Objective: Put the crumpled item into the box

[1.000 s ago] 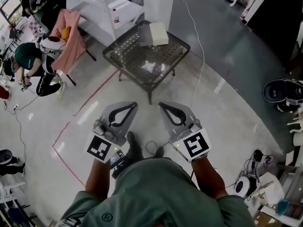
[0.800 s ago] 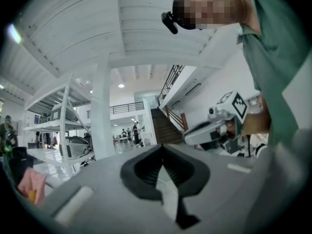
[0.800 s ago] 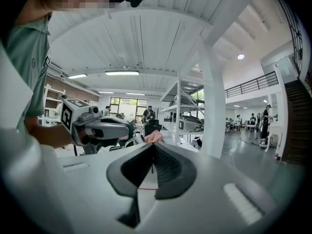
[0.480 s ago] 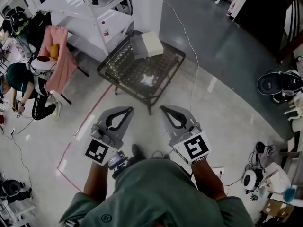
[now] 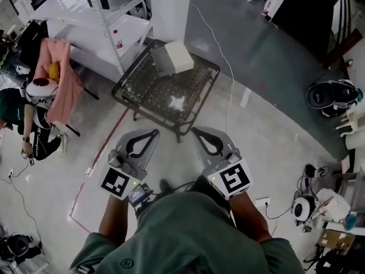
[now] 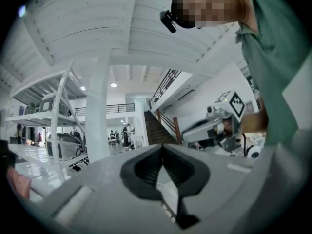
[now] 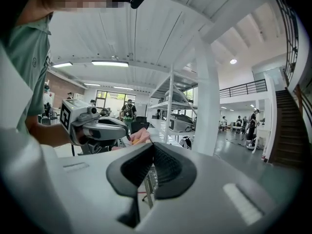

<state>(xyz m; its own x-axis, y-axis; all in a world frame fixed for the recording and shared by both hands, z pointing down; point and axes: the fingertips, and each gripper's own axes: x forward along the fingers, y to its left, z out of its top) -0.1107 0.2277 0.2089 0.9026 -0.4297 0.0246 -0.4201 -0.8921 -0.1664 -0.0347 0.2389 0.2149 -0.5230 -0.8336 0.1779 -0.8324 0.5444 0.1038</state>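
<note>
On the mesh worktop (image 5: 145,87), crumpled white item (image 5: 177,103) — likely light, springy, best pinched across a ridge — left gripper (image 5: 154,133), right gripper (image 5: 194,131) closed, empty.

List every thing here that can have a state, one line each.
table: upright, two things on it
box: at the table's far end; open or closed unclear
crumpled item: loose on the table, apart from the box, not yet in it
left tool: shut, empty, short of the table
right tool: shut, empty, short of the table
</note>
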